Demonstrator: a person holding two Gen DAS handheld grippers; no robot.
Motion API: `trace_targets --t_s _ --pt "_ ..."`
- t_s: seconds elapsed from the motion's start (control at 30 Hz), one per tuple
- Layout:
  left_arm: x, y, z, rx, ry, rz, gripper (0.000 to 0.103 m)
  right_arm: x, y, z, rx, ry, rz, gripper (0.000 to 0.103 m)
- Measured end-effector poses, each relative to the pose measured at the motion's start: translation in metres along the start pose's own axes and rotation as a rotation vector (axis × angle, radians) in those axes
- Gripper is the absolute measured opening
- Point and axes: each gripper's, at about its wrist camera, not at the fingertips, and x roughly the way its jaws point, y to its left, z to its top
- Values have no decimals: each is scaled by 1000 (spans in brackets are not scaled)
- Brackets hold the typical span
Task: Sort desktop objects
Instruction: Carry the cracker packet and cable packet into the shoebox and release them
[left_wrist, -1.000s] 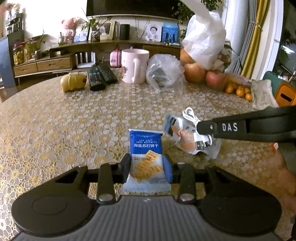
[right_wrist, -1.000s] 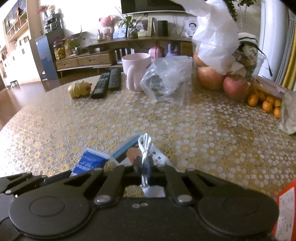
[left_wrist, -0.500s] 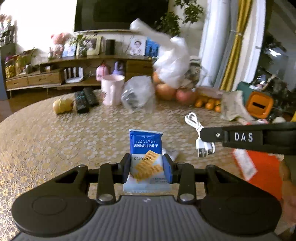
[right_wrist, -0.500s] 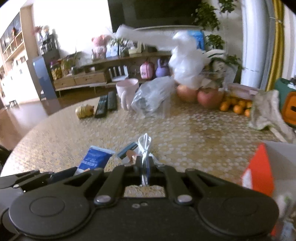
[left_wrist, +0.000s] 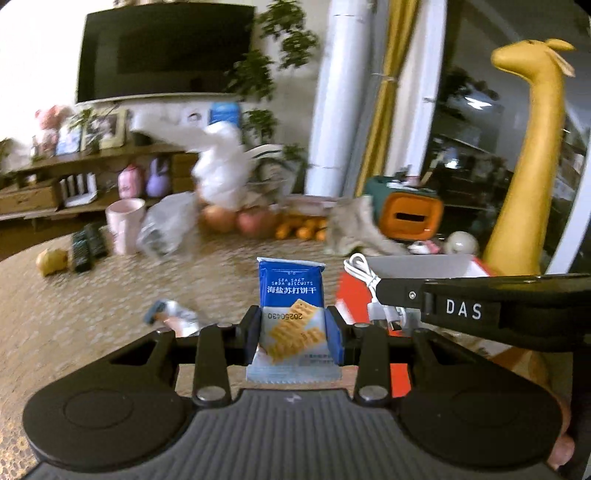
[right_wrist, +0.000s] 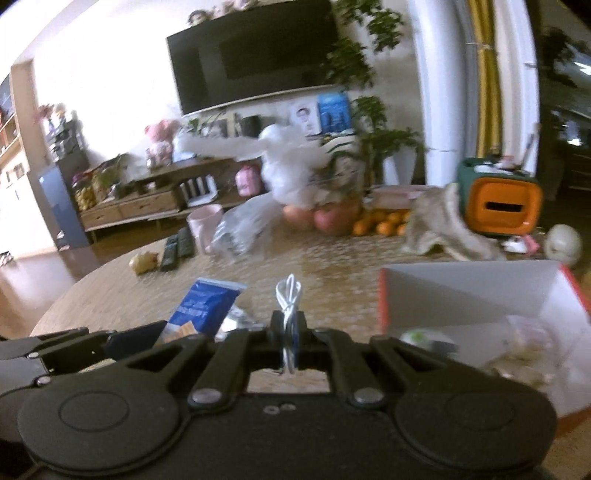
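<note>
Biscuit packet (left_wrist: 291, 291), blue with crackers printed on it, stood upright between the closed fingers of the left gripper (left_wrist: 293, 328), its long axis pointing up and away from the camera, lifted clear of the patterned table (left_wrist: 92, 302). A white coiled cable (right_wrist: 289, 295) was pinched edge-on in the right gripper (right_wrist: 289, 328), whose jaws were shut almost completely on it, with the loop sticking up above the fingertips. The relation that mattered was the open box (right_wrist: 469, 291), red outside and pale inside, which lay ahead and to the right of both grippers. The right gripper was the nearer one, with the box's near corner just beside its fingers; the left gripper sat farther to the left, with the right gripper's arm crossing between it and the box. A drop into the box would probably call for a short move rightward and forward, cable first. Both views were blurred. The box's contents were hard to make out: something pale and something greenish, perhaps wrappers. A small packet (left_wrist: 171, 315) lay on the table left of the biscuits, too smeared to identify. The box's right side was cut off in the left view by the right gripper.
</note>
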Motion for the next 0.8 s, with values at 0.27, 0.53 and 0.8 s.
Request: trace_targets --t_s 0.27,0.53,0.8 --pt "13 -58 2 91 5 -80 36 -34 -64 -9 58 -39 -117 4" --pt "47 -110 7 177 33 -167 36 -36 -126 -22 117 -30 -235 4" --pt "88 -149 -2 274 65 -218 36 -18 -163 -38 160 10 -287 4"
